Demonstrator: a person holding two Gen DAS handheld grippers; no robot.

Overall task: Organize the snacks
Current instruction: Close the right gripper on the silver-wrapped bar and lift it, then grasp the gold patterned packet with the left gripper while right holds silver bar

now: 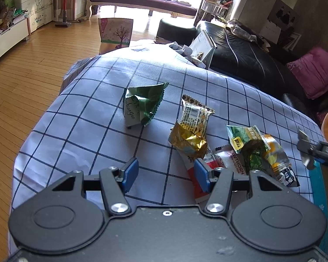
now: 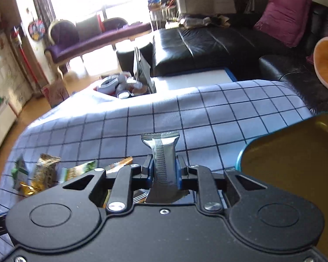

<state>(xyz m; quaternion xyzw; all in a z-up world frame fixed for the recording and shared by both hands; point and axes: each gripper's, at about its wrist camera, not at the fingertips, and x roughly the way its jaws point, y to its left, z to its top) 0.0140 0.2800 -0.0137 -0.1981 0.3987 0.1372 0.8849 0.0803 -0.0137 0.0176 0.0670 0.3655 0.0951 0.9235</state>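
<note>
- Right gripper (image 2: 164, 170) nearest the lens: jaws clamped on a silver snack packet (image 2: 163, 159), which stands upright between the blue pads, above the checked cloth (image 2: 207, 113).
- Gold-lined tin (image 2: 295, 163) just to its right, teal rim.
- Left gripper (image 1: 165, 173): jaws apart, nothing between them, hovering over the cloth.
- Loose snacks on the cloth: green packet (image 1: 142, 104) alone, gold wrapper (image 1: 188, 140) and hawthorn packet (image 1: 231, 157) in a pile.

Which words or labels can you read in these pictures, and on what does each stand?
"HAWTHORN": white and red plastic snack wrapper.
"bianGuo", partly creased: crumpled green and white foil snack packet.
"HEART", roughly: white cartoon-printed cabinet.
Yellow badge on green foil packet: unreadable.
Barcode print on brown patterned wrapper: too small.
</note>
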